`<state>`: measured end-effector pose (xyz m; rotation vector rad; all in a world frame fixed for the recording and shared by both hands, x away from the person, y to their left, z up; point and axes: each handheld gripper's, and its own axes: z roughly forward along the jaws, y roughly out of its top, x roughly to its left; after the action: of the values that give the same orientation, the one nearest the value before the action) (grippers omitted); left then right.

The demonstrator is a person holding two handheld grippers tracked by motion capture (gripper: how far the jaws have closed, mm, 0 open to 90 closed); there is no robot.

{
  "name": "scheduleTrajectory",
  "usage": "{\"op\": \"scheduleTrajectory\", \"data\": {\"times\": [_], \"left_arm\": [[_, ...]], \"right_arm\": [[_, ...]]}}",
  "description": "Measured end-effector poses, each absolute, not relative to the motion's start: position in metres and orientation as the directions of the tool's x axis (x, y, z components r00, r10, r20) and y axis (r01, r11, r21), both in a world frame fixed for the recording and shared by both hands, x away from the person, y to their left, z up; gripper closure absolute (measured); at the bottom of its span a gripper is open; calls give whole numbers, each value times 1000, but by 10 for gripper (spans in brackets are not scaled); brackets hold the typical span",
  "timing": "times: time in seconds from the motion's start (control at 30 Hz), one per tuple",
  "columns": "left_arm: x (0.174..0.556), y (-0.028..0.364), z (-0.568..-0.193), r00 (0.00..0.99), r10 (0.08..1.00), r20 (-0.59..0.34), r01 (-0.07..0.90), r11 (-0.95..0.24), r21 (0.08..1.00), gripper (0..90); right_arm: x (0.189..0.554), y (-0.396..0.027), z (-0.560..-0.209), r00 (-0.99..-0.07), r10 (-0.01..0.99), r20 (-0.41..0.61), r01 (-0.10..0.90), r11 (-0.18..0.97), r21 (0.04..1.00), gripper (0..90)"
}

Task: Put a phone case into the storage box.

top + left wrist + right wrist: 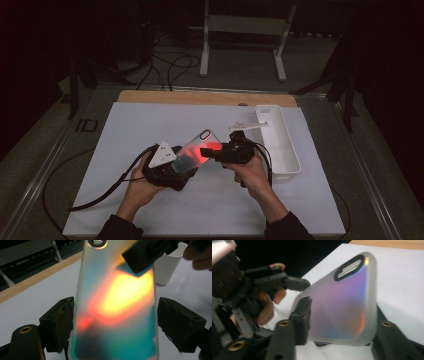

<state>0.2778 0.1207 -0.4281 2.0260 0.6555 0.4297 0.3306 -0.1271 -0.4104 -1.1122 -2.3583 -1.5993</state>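
A shiny see-through phone case [197, 150], up off the white mat [150, 125], slanting between two grippers. Left gripper [167, 172] low on the left, clamped on the near end of the case, one black pad on each long edge. Right gripper [212, 154] coming in from the right, over the middle of the case, where a red glow sits. In the right gripper view, case [344, 300] lying between the two pads, left pad up against its edge, jaws partly closed; firm squeeze or not, hard to tell. White tray [280, 142] just behind the right hand [252, 172].
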Motion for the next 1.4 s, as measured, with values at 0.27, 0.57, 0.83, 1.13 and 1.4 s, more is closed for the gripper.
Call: {"op": "scheduleTrajectory", "data": {"times": [0.27,0.57,0.83,1.13,1.4], "left_arm": [[280,119,-433,781,623,38,294,-421,858,169],[281,124,-433,767,642,13,288,-361,887,252],[283,130,-435,795,602,-73,330,-329,885,220],[284,128,-441,843,517,-146,356,-332,874,149],[284,125,-443,859,481,-176,370,-344,863,134]], "right_arm": [[329,-127,-407,-731,478,487,615,154,773,760],[325,-125,-402,-751,488,445,574,149,805,813],[323,-131,-397,-769,495,403,532,146,834,814],[317,-139,-384,-828,442,346,446,142,884,814],[309,-139,-377,-885,354,302,375,156,914,813]]}}
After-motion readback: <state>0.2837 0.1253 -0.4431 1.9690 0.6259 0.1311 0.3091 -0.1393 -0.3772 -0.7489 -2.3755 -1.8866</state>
